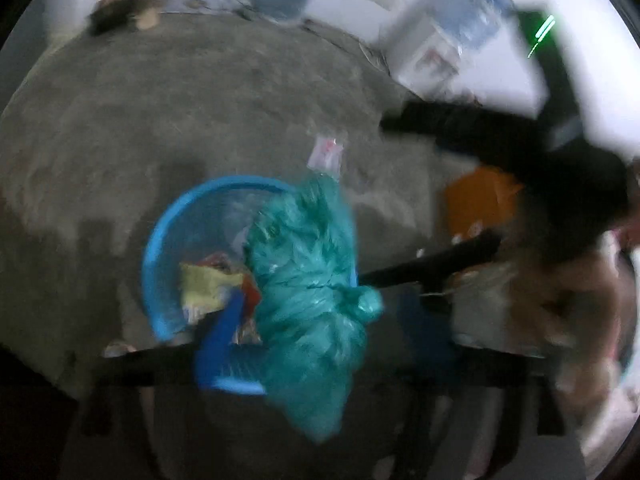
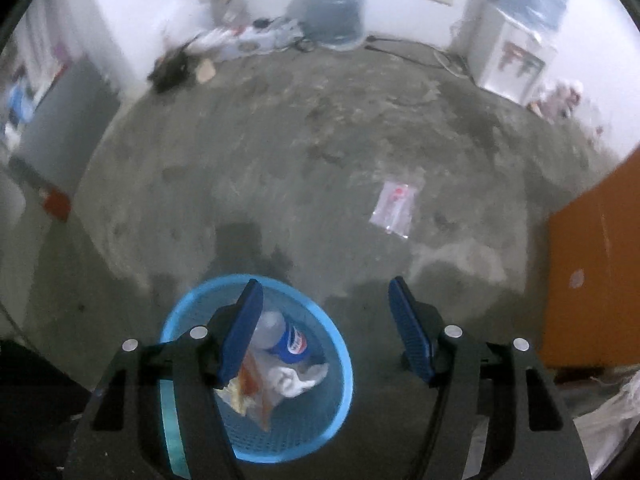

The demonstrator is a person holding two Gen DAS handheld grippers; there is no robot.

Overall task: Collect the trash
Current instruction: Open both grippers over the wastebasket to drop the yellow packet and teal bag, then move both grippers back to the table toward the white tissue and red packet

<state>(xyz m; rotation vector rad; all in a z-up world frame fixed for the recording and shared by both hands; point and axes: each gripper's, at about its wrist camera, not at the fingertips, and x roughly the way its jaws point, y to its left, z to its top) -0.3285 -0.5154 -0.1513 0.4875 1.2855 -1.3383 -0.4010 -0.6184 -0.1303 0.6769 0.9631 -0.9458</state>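
A: Nearest to us, what did our left claw have?

B: The view was smeared, but a crumpled teal plastic bag hung between its blue fingers. We could not tell how tightly the fingers closed on it, only that the bag sat right between them and draped over the blue basket.

A: And our right claw?

B: It stood wide apart with nothing in it, the left finger over the basket's mouth and the right finger off to the side above the bare floor.

A: What lay in the basket below us?

B: A Pepsi bottle, a white crumpled tissue and an orange-and-clear wrapper. From the left view we also saw a yellow packet inside.

A: Further out?

B: A clear plastic pouch with red print lay flat on the concrete floor, well apart from the basket. An orange cabinet stood at the right edge.

A: And at the far wall?

B: A water jug on the floor, a white dispenser with its bottle on top, and cables running between them.
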